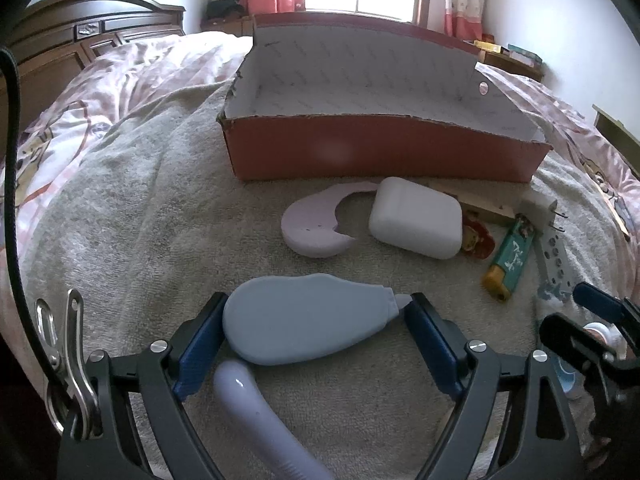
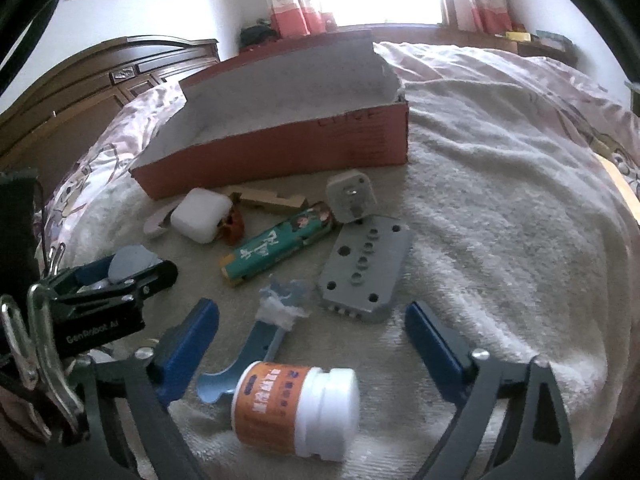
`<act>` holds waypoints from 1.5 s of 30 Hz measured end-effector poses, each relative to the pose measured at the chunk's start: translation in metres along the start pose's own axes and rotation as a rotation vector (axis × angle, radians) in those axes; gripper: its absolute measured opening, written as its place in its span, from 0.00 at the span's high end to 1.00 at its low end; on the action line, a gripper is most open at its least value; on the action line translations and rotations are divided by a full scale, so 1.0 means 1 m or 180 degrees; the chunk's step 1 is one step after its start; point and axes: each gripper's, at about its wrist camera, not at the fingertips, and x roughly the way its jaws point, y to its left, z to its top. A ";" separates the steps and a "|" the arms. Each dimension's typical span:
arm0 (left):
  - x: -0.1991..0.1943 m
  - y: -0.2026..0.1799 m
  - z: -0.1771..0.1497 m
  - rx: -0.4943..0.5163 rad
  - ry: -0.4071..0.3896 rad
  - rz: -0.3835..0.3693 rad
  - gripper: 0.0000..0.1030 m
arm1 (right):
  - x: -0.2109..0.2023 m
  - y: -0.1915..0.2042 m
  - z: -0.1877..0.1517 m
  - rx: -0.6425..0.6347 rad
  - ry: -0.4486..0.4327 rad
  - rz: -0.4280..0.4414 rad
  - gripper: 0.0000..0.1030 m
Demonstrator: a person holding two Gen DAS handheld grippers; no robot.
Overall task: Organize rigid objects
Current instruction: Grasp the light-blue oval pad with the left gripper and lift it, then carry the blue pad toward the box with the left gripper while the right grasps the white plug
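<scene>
Nearest the right claw [image 2: 312,344], whose jaws stand released, an orange-labelled pill bottle [image 2: 296,408] lies on its side on the towel [image 2: 500,220] covering the bed. The left claw [image 1: 316,328] is clenched on a pale blue teardrop-shaped object [image 1: 304,324]. Farther off lie a grey perforated block [image 2: 366,268], a green lighter [image 2: 276,246] and a white case [image 1: 416,218], just before the red cardboard box [image 1: 380,152].

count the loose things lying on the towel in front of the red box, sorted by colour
White or pale: 4, white case, lilac crescent, plug adapter, orange-label bottle
Blue or grey: 3, blue-grey teardrop, grey holed block, blue bracket
Green: 1, lighter
Tan wood: 1, wooden piece
Red-brown: 1, small figure
Total: 10
</scene>
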 end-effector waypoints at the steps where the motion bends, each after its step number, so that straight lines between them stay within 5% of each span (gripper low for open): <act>1: 0.000 0.000 0.000 0.0002 -0.0004 0.0000 0.13 | 0.000 0.000 0.001 -0.0003 0.0007 -0.0001 0.10; 10: 0.000 0.000 -0.001 0.0005 -0.0011 -0.0003 0.13 | 0.006 -0.011 0.022 0.0156 0.0130 -0.0048 0.27; 20: 0.000 0.000 -0.001 0.0005 -0.0013 -0.0005 0.13 | 0.010 -0.012 0.049 0.0001 -0.0037 -0.0197 0.33; 31: 0.000 0.000 -0.001 0.0004 -0.0015 -0.0006 0.13 | 0.032 -0.016 0.064 0.0027 0.0056 -0.0180 0.70; 45: -0.027 -0.001 0.015 0.0056 -0.0205 0.0021 0.13 | 0.009 -0.022 0.062 0.0183 -0.0086 0.0001 0.70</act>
